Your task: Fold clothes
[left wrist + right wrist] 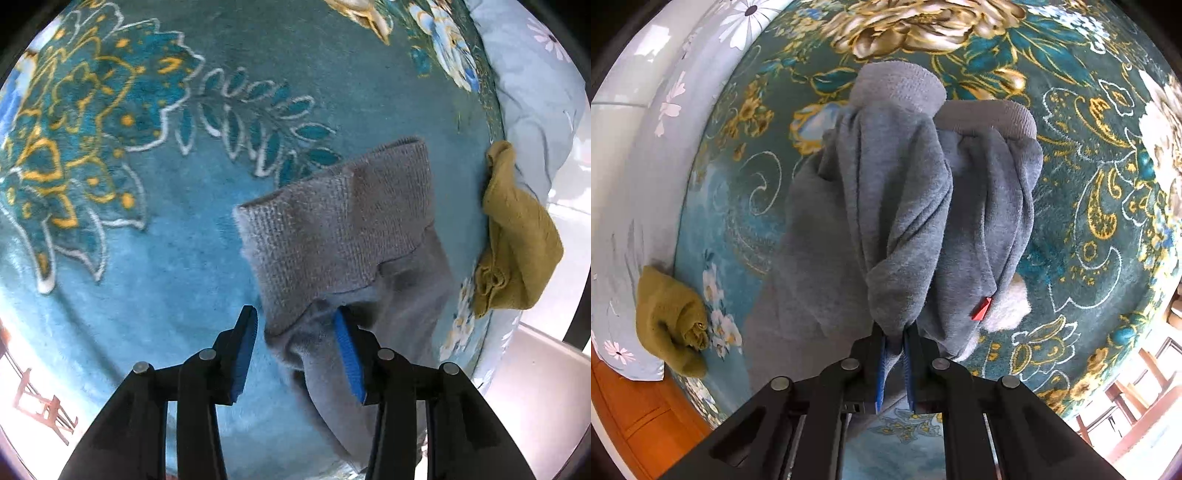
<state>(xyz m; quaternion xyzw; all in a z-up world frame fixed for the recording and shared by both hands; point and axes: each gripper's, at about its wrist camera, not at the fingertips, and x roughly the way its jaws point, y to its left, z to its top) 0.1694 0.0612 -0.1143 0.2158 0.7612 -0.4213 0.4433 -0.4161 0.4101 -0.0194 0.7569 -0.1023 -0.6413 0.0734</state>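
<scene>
Two grippers, one grey garment [905, 206], looks like sweatpants with ribbed cuffs. Right gripper [894, 345] is clamped on a bunched fold of the grey fleece; fabric hangs away from its tips, both ribbed cuffs [897, 83] at the far end, side by side over the teal floral blanket [1089, 206]. Long axis of the garment runs straight out along the right gripper's pointing line. A small red tag [981, 308] shows on the right leg.

Left gripper [295, 328] has its jaws apart, nothing pinched. The grey cloth sits between and past the blue pads: right pad [347, 354] touches or overlaps the fabric, left pad clear of it over bare blanket. A ribbed cuff [332, 229] lies just ahead, up and right of the tips, resting on the blanket.

Key relation: the cuff end is nearer the left gripper, the bunched end is in the right. Judged next move: left takes a new hold or pulls off, while right carries the fold.

Mustard cloth [517, 251] lies crumpled at the blanket's edge, against the pale flowered bedding [535, 122], apart from the grey garment.
</scene>
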